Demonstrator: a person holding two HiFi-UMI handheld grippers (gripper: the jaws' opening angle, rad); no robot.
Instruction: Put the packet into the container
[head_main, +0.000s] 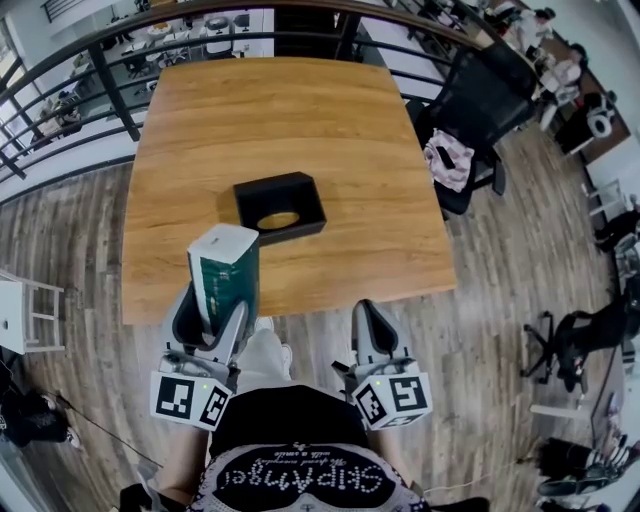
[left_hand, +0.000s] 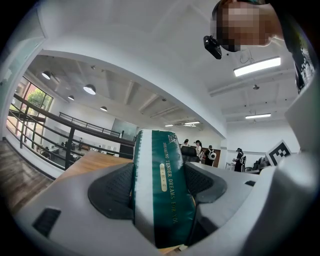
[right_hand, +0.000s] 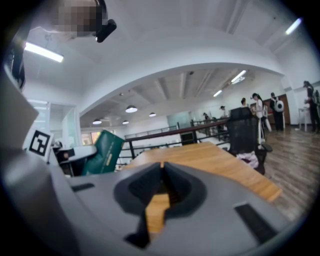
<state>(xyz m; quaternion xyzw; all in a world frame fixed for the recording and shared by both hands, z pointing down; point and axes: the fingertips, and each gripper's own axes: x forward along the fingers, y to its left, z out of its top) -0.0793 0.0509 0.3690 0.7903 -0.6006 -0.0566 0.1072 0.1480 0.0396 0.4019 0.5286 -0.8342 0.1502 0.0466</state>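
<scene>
A green and white packet (head_main: 225, 275) stands upright between the jaws of my left gripper (head_main: 212, 318), held off the table's near edge. In the left gripper view the packet (left_hand: 162, 192) fills the gap and both pads press on it. The black square container (head_main: 279, 207) sits near the middle of the wooden table (head_main: 280, 130), a tan round thing inside it. My right gripper (head_main: 367, 322) hangs beside the left one, below the table edge, jaws shut and empty. In the right gripper view the packet (right_hand: 102, 152) shows at the left.
A black office chair (head_main: 478, 110) with a pink cloth (head_main: 449, 160) stands at the table's right side. A black railing (head_main: 120, 60) runs behind the table. A white stool (head_main: 22, 315) is at the left. Wood floor lies below me.
</scene>
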